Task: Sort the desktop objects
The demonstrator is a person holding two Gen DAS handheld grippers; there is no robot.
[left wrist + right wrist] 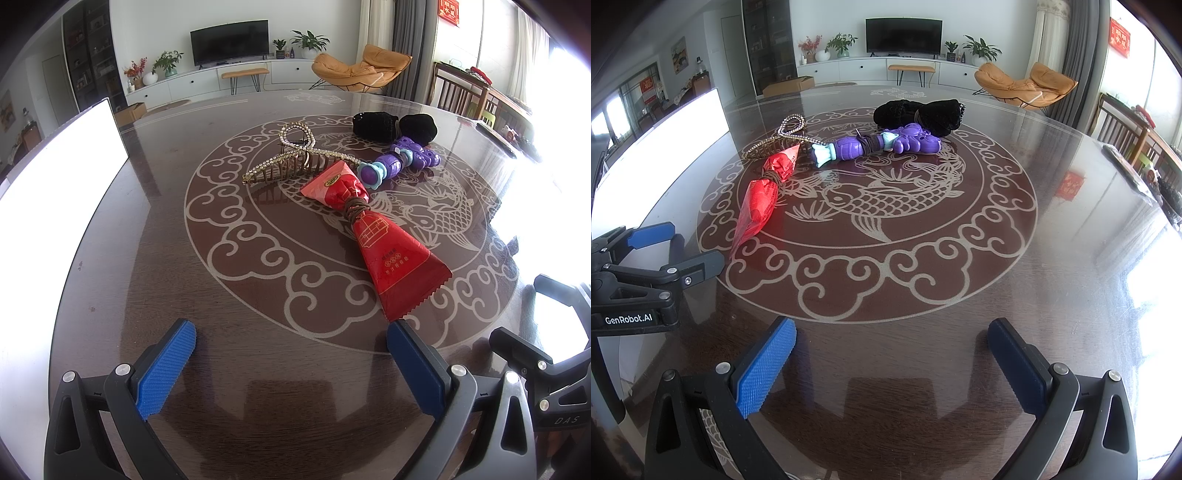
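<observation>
A red packet (384, 236) bound at its middle with a brown hair tie lies on the round dark table (221, 295); it also shows in the right wrist view (759, 201). Behind it lie a gold rhinestone hair claw (295, 158) (783, 138), a purple toy (399, 162) (879, 146) wrapped with a hair tie, and a black velvet pouch (395, 127) (919, 112). My left gripper (291, 338) is open and empty, low over the table, its right finger near the packet's near end. My right gripper (892, 339) is open and empty, further right.
A bright white panel (62, 166) (661, 136) stands at the table's left edge. The left gripper's body (639, 273) shows at the left of the right wrist view. Wooden chairs (465, 96) stand beyond the table at the right.
</observation>
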